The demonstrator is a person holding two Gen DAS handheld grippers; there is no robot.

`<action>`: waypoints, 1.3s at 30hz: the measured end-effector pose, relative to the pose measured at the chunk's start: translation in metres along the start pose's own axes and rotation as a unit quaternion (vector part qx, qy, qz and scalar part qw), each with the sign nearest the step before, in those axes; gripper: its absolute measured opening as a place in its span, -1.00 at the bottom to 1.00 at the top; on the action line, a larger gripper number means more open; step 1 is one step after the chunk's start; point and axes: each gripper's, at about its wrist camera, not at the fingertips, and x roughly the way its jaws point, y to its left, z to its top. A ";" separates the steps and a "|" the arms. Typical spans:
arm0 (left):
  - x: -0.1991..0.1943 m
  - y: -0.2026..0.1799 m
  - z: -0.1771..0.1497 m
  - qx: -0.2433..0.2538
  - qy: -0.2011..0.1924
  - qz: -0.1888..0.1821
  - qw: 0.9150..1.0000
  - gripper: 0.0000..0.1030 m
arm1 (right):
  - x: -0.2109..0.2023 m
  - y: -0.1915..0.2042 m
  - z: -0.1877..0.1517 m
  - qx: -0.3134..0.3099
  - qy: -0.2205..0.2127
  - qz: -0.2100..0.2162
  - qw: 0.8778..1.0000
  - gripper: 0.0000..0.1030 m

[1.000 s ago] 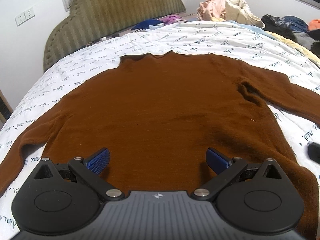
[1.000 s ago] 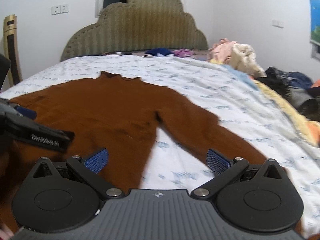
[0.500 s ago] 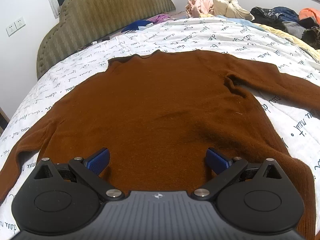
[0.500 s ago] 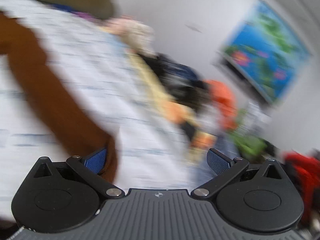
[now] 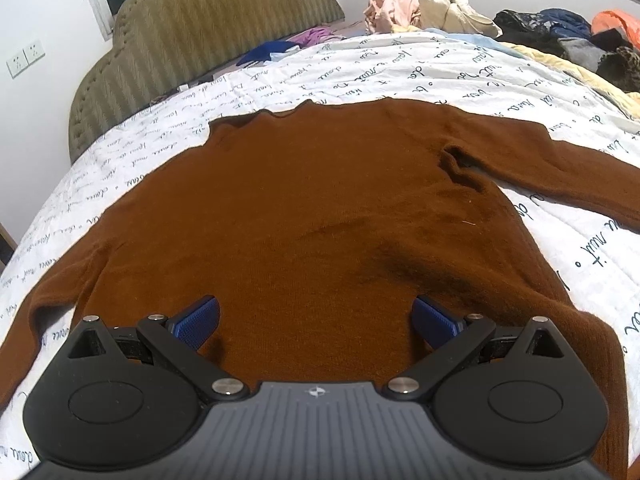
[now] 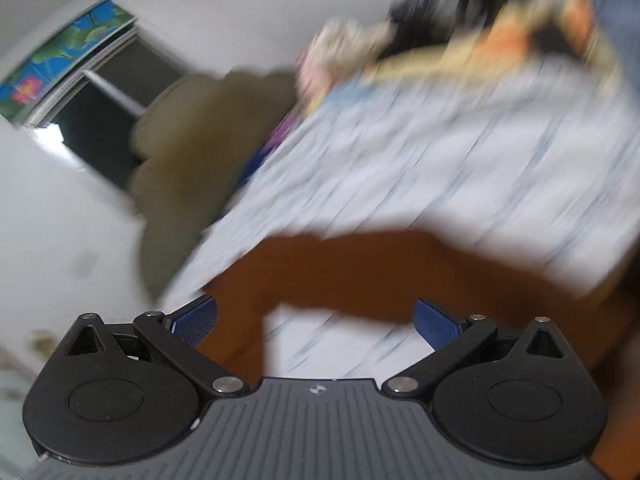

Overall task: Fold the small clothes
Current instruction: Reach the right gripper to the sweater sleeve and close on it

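A brown long-sleeved sweater (image 5: 320, 208) lies flat, front up, on the white printed bedspread (image 5: 360, 68), collar towards the headboard and both sleeves spread out. My left gripper (image 5: 316, 320) is open and empty, hovering over the sweater's lower body. My right gripper (image 6: 316, 320) is open and empty; its view is tilted and motion-blurred, with the sweater's right sleeve (image 6: 360, 272) lying just beyond the fingertips.
An olive padded headboard (image 5: 200, 36) stands at the far end. A pile of loose clothes (image 5: 424, 4) and dark garments (image 5: 560, 36) lie at the far right of the bed. The right wrist view shows a window (image 6: 104, 112) and wall.
My left gripper has barely shifted over the sweater. My right gripper has swung fast, turning away to the right and then rolling back over the right sleeve, its view now tilted and blurred.
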 end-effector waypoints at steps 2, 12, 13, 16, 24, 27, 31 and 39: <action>0.000 0.001 -0.001 -0.001 0.001 0.000 1.000 1.00 | 0.021 0.002 -0.010 0.005 0.024 -0.004 1.000 0.99; 0.001 0.011 -0.001 -0.016 0.005 0.001 1.000 1.00 | -0.004 -0.022 0.033 -0.014 -0.177 -0.166 0.970 0.99; 0.001 0.010 -0.001 -0.015 0.004 0.002 1.000 1.00 | -0.006 -0.016 0.035 -0.027 -0.194 -0.181 0.964 0.99; 0.001 0.008 -0.002 -0.010 0.004 0.001 1.000 1.00 | -0.003 -0.017 0.033 -0.021 -0.182 -0.159 0.970 0.99; -0.001 0.013 -0.002 -0.014 0.003 0.004 1.000 1.00 | 0.030 -0.032 0.000 0.084 -0.079 -0.073 0.991 0.98; 0.000 0.017 -0.002 -0.022 0.004 0.009 1.000 1.00 | 0.032 -0.054 0.004 0.137 -0.100 -0.078 0.982 0.93; 0.000 0.022 -0.003 -0.031 0.007 0.007 0.999 1.00 | 0.032 -0.066 0.012 0.149 -0.151 -0.089 0.973 0.86; -0.002 0.033 -0.005 -0.039 0.003 0.019 0.999 1.00 | 0.057 -0.055 0.029 0.077 -0.143 -0.138 0.977 -0.63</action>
